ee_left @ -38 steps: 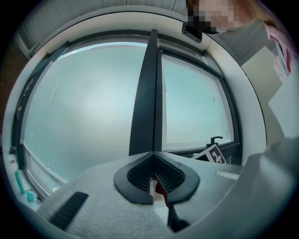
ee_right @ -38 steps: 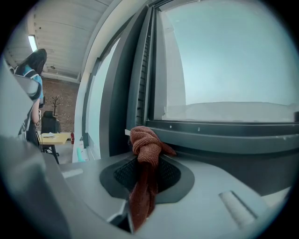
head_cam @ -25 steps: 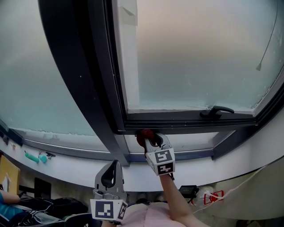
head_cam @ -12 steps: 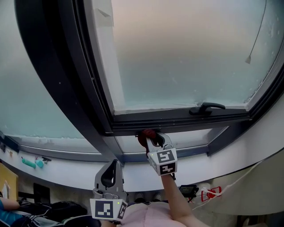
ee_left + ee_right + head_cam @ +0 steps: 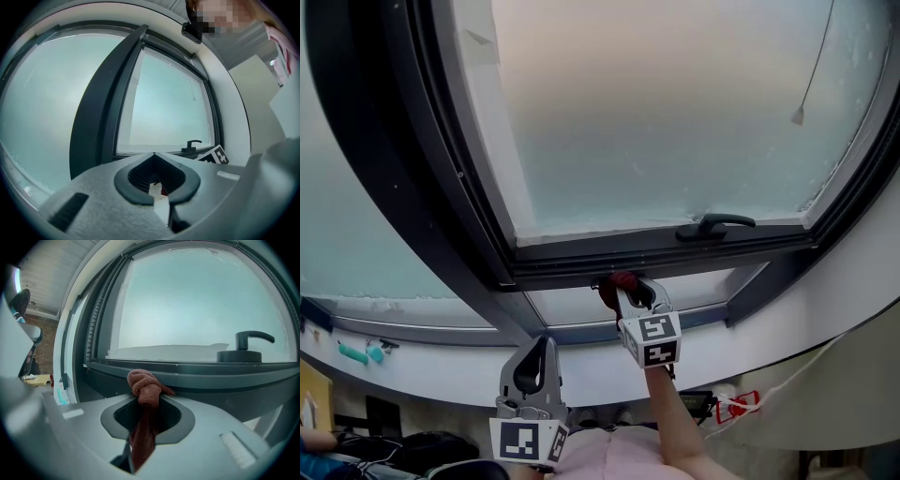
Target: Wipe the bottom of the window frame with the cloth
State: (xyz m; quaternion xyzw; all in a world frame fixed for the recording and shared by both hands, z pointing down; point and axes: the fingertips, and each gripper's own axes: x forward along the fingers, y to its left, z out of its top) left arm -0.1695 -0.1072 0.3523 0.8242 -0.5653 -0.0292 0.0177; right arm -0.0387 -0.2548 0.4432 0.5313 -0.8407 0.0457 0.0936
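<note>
My right gripper (image 5: 624,287) is shut on a knotted red cloth (image 5: 617,280), which it presses against the underside of the dark bottom window frame (image 5: 694,251). In the right gripper view the cloth's knot (image 5: 146,385) sticks up from the shut jaws of the right gripper (image 5: 147,403), just before the bottom frame (image 5: 211,377). My left gripper (image 5: 545,345) hangs lower and to the left, shut and holding nothing, away from the frame. The left gripper (image 5: 154,156) points up at the window from below.
A black window handle (image 5: 713,223) sits on the frame to the right of the cloth. A thick dark mullion (image 5: 394,169) rises at the left. A teal object (image 5: 356,353) lies on the white sill (image 5: 450,375). A white cord (image 5: 812,70) hangs at the upper right.
The right gripper with the cloth has slid to the right along the bottom frame, closer to the handle. My view has turned left-up. The left gripper has stayed put.
</note>
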